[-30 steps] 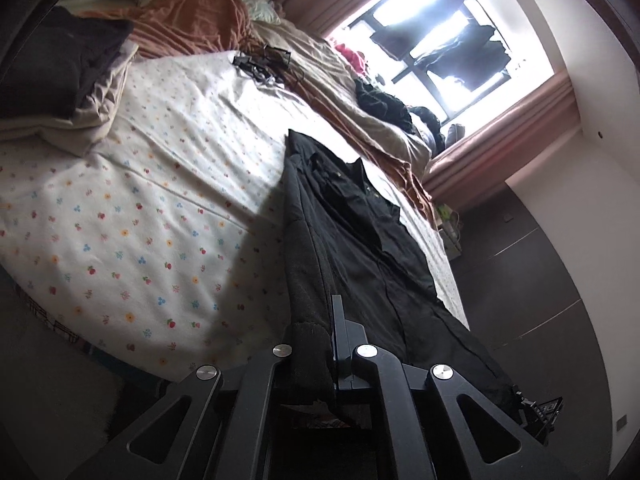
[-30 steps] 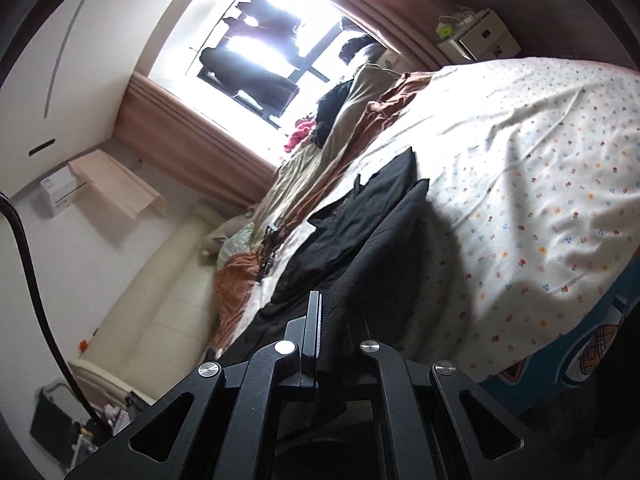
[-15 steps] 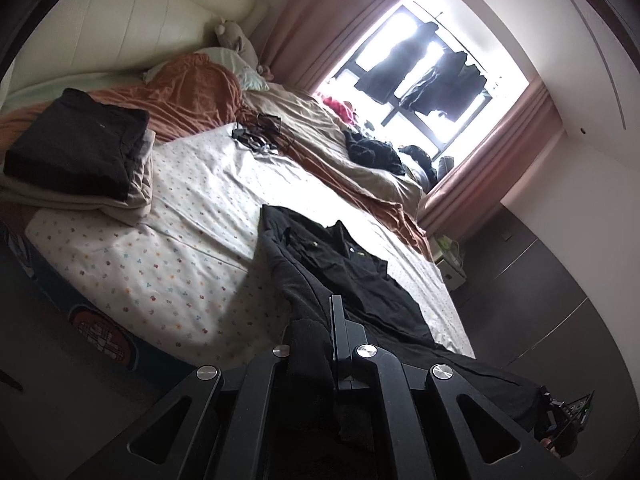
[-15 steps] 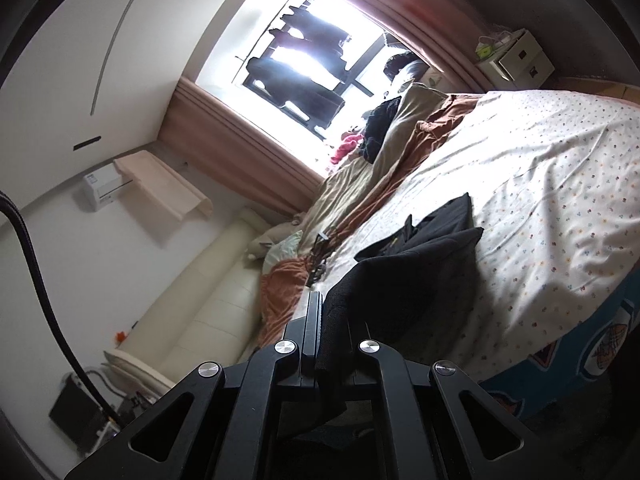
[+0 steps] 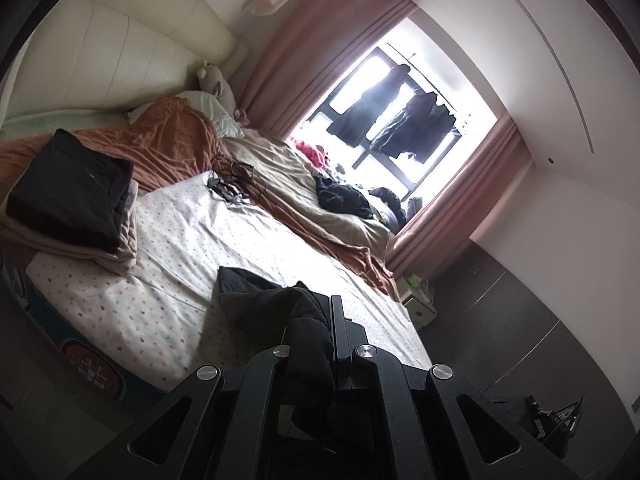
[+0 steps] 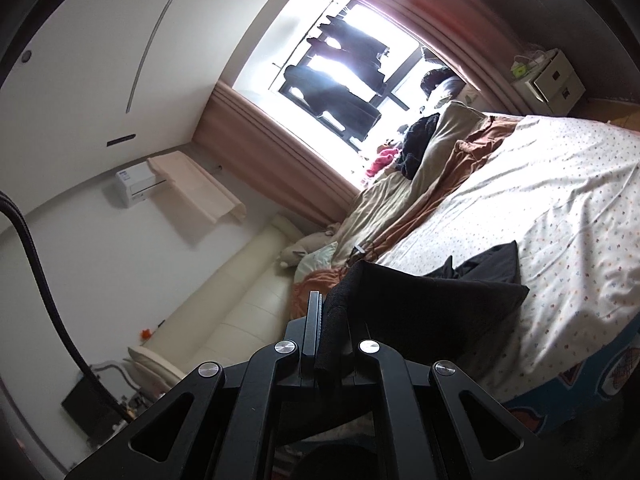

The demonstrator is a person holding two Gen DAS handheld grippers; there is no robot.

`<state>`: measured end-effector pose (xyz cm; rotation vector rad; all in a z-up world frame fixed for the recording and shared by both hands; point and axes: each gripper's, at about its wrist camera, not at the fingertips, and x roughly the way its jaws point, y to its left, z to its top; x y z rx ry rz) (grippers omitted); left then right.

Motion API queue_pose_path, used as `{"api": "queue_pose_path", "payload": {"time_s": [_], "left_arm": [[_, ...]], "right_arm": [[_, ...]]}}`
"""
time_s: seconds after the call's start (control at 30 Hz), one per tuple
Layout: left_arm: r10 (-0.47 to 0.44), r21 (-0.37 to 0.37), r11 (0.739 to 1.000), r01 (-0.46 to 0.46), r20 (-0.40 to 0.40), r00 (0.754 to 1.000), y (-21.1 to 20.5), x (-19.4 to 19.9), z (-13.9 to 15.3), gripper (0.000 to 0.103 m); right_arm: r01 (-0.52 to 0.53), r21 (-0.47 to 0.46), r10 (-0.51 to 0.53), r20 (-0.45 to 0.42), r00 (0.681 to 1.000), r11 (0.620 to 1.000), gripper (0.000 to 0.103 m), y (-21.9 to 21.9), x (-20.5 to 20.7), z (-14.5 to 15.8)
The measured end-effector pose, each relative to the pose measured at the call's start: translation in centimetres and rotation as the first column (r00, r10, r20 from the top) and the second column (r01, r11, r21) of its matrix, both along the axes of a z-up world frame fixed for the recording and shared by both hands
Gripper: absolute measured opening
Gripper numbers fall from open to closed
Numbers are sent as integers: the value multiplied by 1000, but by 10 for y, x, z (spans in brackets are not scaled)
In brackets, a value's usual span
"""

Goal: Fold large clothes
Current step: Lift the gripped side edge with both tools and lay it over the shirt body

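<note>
Left tongs (image 5: 318, 330): I have them clamped on the edge of the large black fabric garment (image 5: 256, 296) | Right tongs (image 6: 328, 334): clamped on another edge of it | Garment: lifted near me, far end trailing on the white flower-print bed sheet (image 5: 180, 248) | Beside: folded dark clothes stack (image 5: 72, 192) on the bed

I see matt, coarse-knit black garment (image 5: 276, 300) cloth, matt black gripper (image 5: 320, 320) arms with shiny metal pins, soft printed cotton-like bed sheet (image 5: 168, 264), perhaps leather headboard (image 5: 132, 60).
</note>
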<state>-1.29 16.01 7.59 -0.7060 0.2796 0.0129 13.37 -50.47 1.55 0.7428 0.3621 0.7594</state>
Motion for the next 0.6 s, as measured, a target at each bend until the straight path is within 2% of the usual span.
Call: {"api": "queue_pose_path", "payload": {"time_s": [0.13,0.3,0.6], "left_arm": [[-3,3,1000,3,37,999,5,13,13,3],[-1,14,1000,0,59,998,13,48,21,3],[10,44,999,-10,16,1000,27,145,26,3]], "right_arm": [[13,-20,-12,29,999,1000,5,5,11,15],[57,-46,-54,64,996,997,5,7,40,24],[90,-43,-90,10,996,995,5,12,136,14]]}}
